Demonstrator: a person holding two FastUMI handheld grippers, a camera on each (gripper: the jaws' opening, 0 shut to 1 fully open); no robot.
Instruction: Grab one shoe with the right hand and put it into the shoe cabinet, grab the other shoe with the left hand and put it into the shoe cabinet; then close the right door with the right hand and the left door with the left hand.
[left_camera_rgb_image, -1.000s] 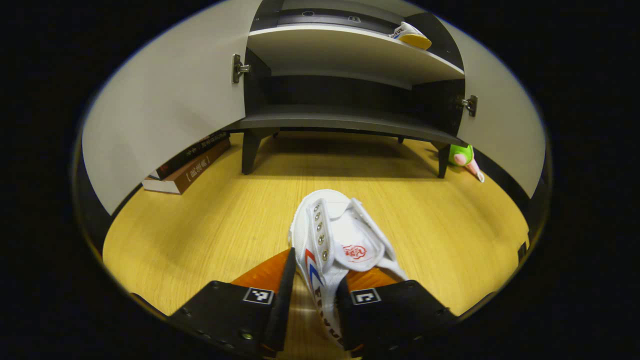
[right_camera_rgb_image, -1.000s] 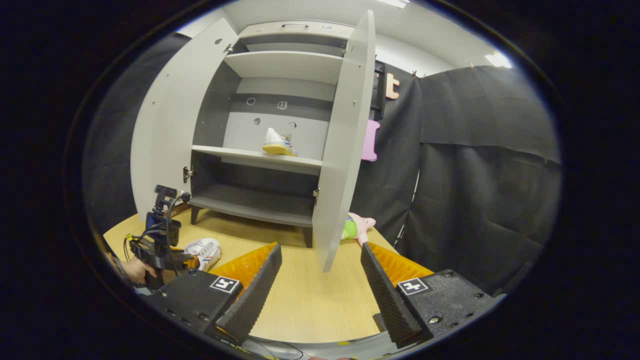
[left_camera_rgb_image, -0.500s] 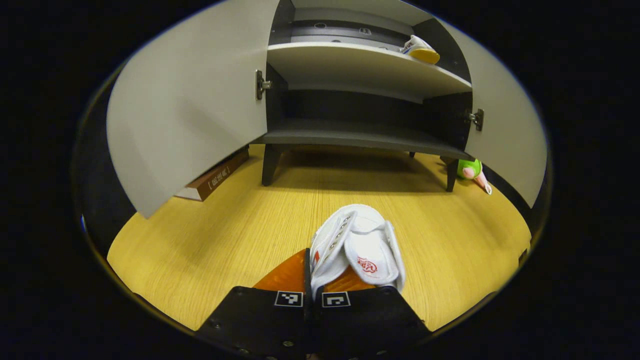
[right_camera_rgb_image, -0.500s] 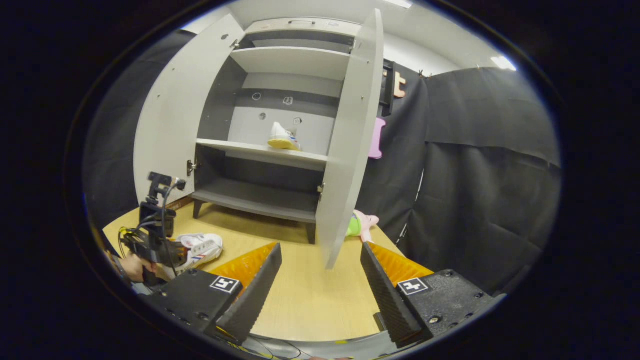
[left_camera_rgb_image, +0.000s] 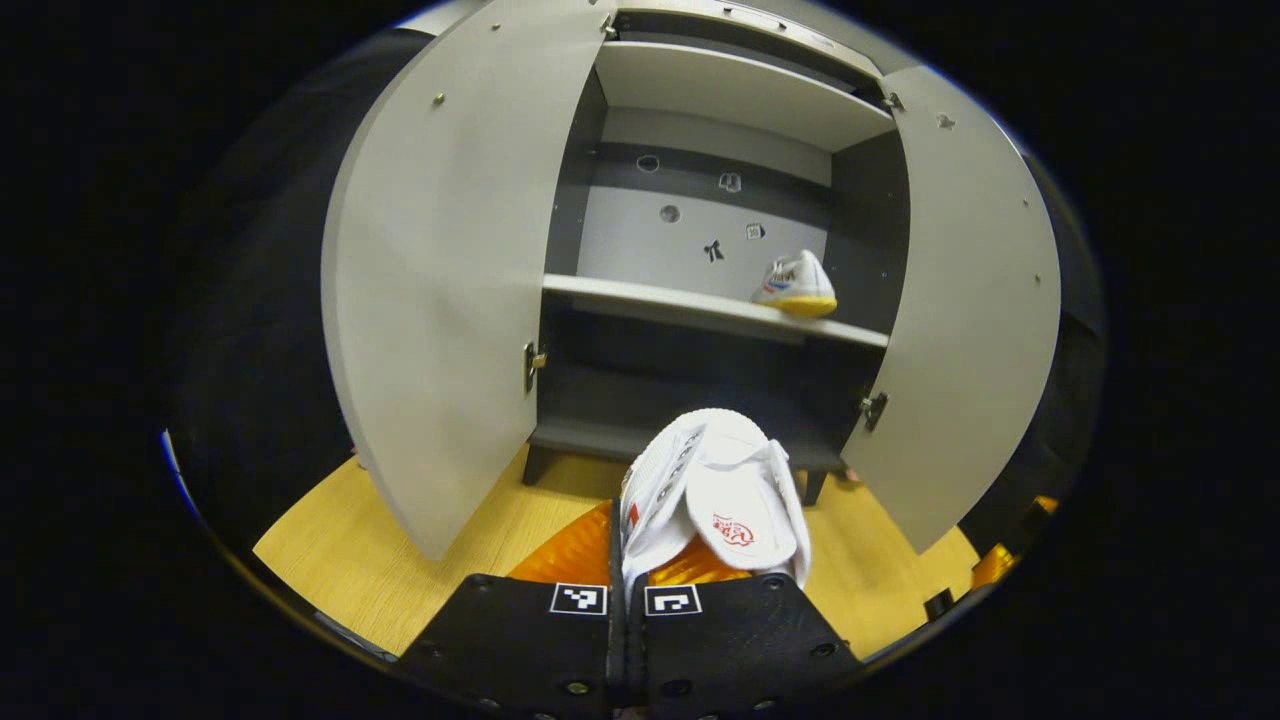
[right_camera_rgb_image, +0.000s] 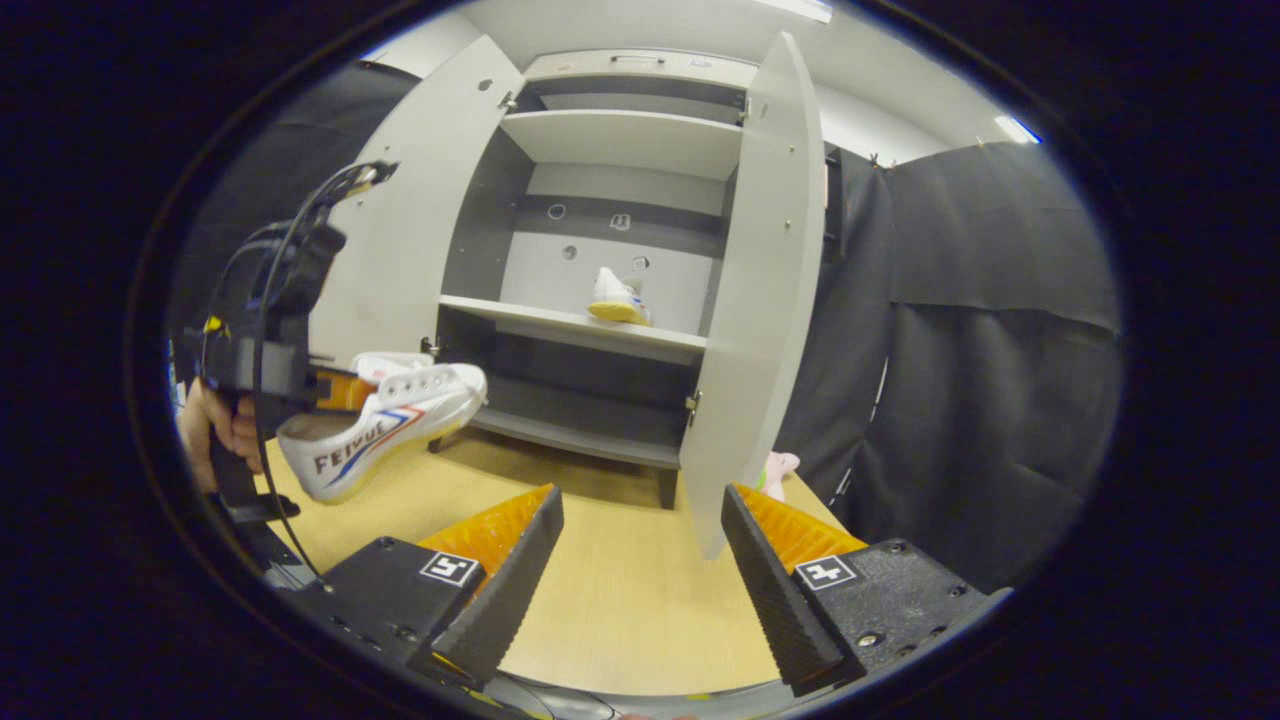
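Observation:
My left gripper (left_camera_rgb_image: 628, 590) is shut on the side wall of a white canvas shoe (left_camera_rgb_image: 715, 495), which hangs in the air in front of the open grey shoe cabinet (left_camera_rgb_image: 700, 310). From the right gripper view the same shoe (right_camera_rgb_image: 385, 420) is lifted above the wooden table, held by the left gripper (right_camera_rgb_image: 335, 388) with a hand (right_camera_rgb_image: 215, 430) behind it. The other white shoe (left_camera_rgb_image: 797, 285) with a yellow sole rests on the right end of the middle shelf (right_camera_rgb_image: 618, 298). Both cabinet doors (left_camera_rgb_image: 440, 300) (right_camera_rgb_image: 755, 300) stand open. My right gripper (right_camera_rgb_image: 640, 560) is open and holds nothing.
The lower shelf (right_camera_rgb_image: 570, 435) of the cabinet is bare. A green and pink plush toy (right_camera_rgb_image: 775, 470) lies on the wooden table (right_camera_rgb_image: 620, 590) behind the right door. Black cloth walls close the booth at the right.
The left gripper shut on the shoe and raised it off the table toward the cabinet front. The right gripper stayed open and shifted slightly.

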